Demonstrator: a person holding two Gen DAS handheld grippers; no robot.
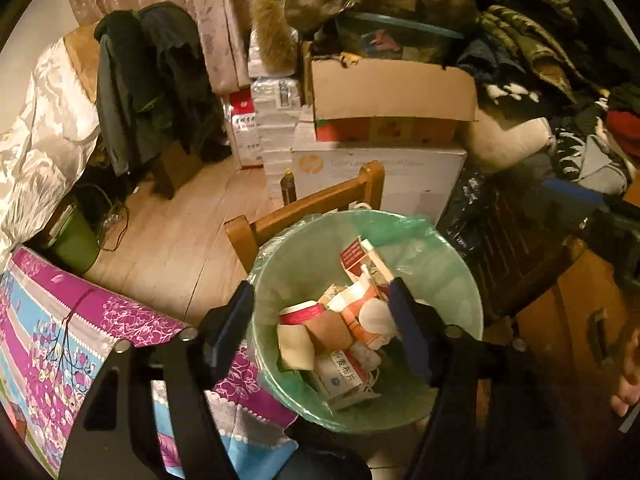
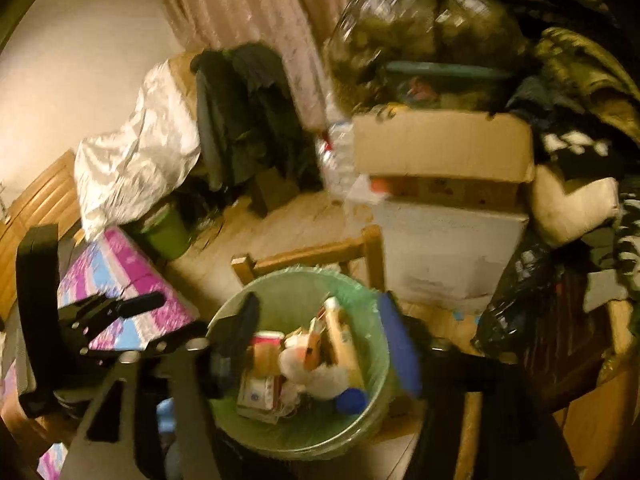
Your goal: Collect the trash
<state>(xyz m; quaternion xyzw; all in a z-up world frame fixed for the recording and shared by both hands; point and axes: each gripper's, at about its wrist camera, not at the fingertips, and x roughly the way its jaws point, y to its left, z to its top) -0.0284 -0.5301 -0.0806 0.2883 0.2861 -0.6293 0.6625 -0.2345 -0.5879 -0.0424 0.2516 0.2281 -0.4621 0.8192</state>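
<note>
While hovering over the bin, left gripper (image 1: pixel 320 324) with fingers spread apart, nothing between them. At far left, floral purple tablecloth (image 1: pixel 60 320) over a table edge; beyond it a small green bucket (image 1: pixel 76 240) on the wood floor. At centre, green-lined trash bin (image 1: pixel 452 280) just in front of a wooden chair (image 1: pixel 304 204), holding a red-rimmed paper cup (image 1: pixel 304 314), cartons and crumpled paper. Behind, a white printer box (image 1: pixel 380 176) under a cardboard box (image 1: pixel 392 88). On the right, a black bag (image 1: pixel 468 208) beside piled clothes.

From the right wrist, blurred: right gripper (image 2: pixel 320 352) likewise wide apart, empty, above the same bin (image 2: pixel 376 336); blue cap (image 2: pixel 352 400) inside.
</note>
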